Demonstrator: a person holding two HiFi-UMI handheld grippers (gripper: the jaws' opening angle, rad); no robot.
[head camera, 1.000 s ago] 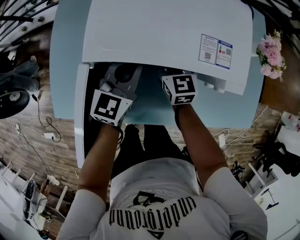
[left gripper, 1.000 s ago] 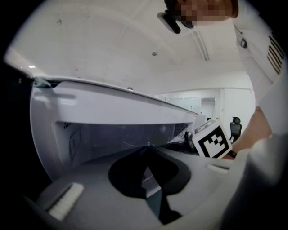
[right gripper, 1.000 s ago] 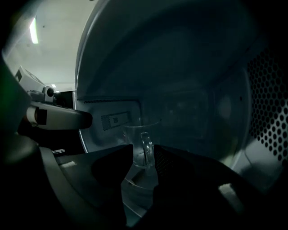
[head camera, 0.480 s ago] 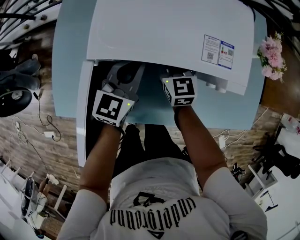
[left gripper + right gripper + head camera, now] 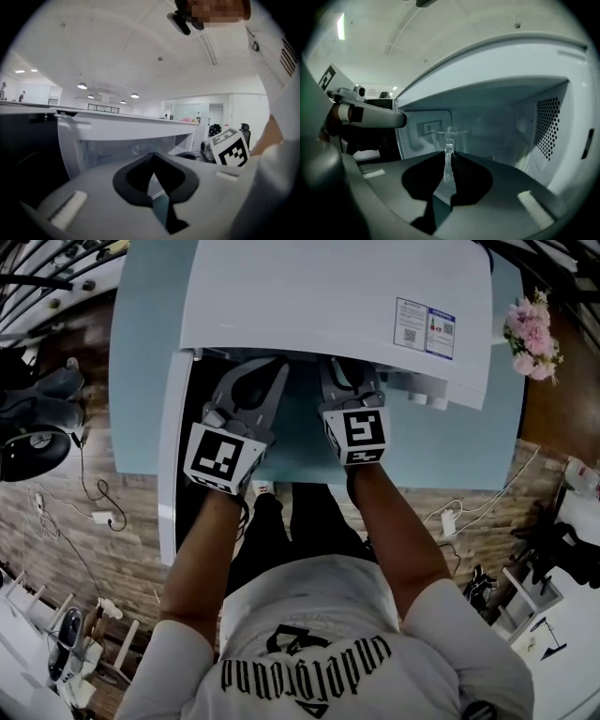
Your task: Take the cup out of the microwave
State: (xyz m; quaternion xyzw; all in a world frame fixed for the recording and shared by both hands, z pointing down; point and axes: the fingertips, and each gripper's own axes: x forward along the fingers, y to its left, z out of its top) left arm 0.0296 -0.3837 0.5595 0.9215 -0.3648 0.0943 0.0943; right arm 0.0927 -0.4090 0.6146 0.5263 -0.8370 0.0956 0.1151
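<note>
A pale blue counter (image 5: 141, 352) carries a big white box-shaped microwave (image 5: 328, 306). Its white-framed door (image 5: 169, 465) is swung wide open on the person's left, so the mouth of the oven faces the person. The right gripper view looks into the grey-white cavity (image 5: 506, 117) with its perforated side wall (image 5: 546, 126).

The small clear glass cup (image 5: 450, 137) is inside that cavity, upright and roughly mid-floor. Its glass handle (image 5: 448, 164) is turned toward the opening. The handle's long axis runs up and down, and it sits directly between the pads of the right tongs (image 5: 448, 157), which are clenched on it from either side. So the cup lies straight ahead of the right tongs, with its body just beyond their tips. Whether its base rests on the cavity floor or is just clear of it is hard to judge through the glass.

The left tongs (image 5: 152, 154) are clenched on nothing. They point at the oven mouth on the door side, near the right tongs but not touching the cup.

The right hand has the cup, and the way out is straight back through the opening toward the person. I judge the thin handle grip could let the cup swing if it is pulled fast
</note>
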